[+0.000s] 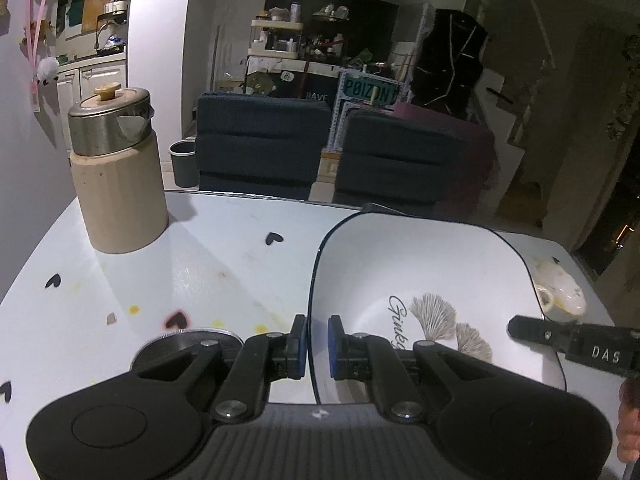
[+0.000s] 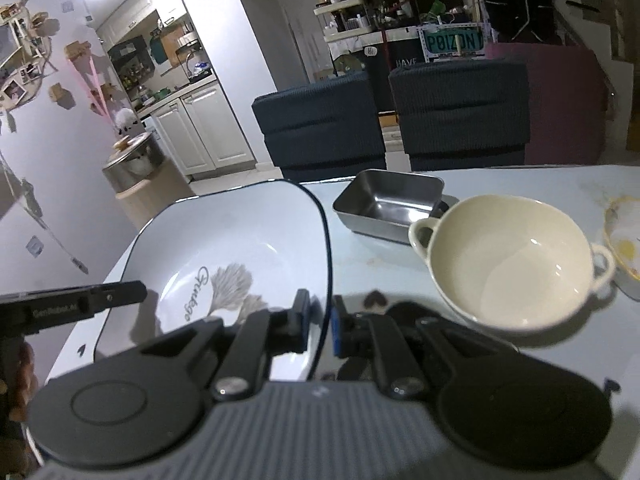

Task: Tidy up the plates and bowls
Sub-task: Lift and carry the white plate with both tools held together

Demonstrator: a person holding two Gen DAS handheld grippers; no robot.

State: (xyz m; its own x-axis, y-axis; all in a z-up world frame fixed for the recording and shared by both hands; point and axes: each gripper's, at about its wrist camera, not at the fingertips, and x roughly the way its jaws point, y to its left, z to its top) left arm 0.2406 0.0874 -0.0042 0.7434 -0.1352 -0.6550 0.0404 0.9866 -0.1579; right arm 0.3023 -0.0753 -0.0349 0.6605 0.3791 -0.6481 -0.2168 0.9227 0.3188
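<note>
Between the blue pads of the left claw (image 1: 317, 347) runs the thin dark rim of a white plate (image 1: 432, 268); the jaws stand nearly closed, pinching the plate's left edge. The right claw (image 2: 321, 325) grips the opposite, right edge the same way, its jaws also almost shut on the rim. The plate (image 2: 240, 236) hangs between the two claws, above the table (image 1: 200, 248), tilted so its far side rises. It is a glossy, squarish plate with rounded corners, a shallow well, a navy line along the rim, grey fan-shaped leaves and a cursive word printed inside.

To the right of the plate, in the right wrist view, sits a cream bowl (image 2: 516, 260), round, smooth and deep, with two small loop handles. Just beyond it, touching or nearly so, is a rectangular metal tray (image 2: 390, 200) with a brushed, dull shine. At the far right edge lies part of another pale dish (image 2: 624, 236) with a yellow mark.

The table is pale and glossy, dotted with small black hearts. On its far left corner stands a tall beige jar (image 1: 120, 184) with a steel collar and a knobbed lid. Beyond the table are two dark, ribbed chair backs (image 1: 262, 136).
</note>
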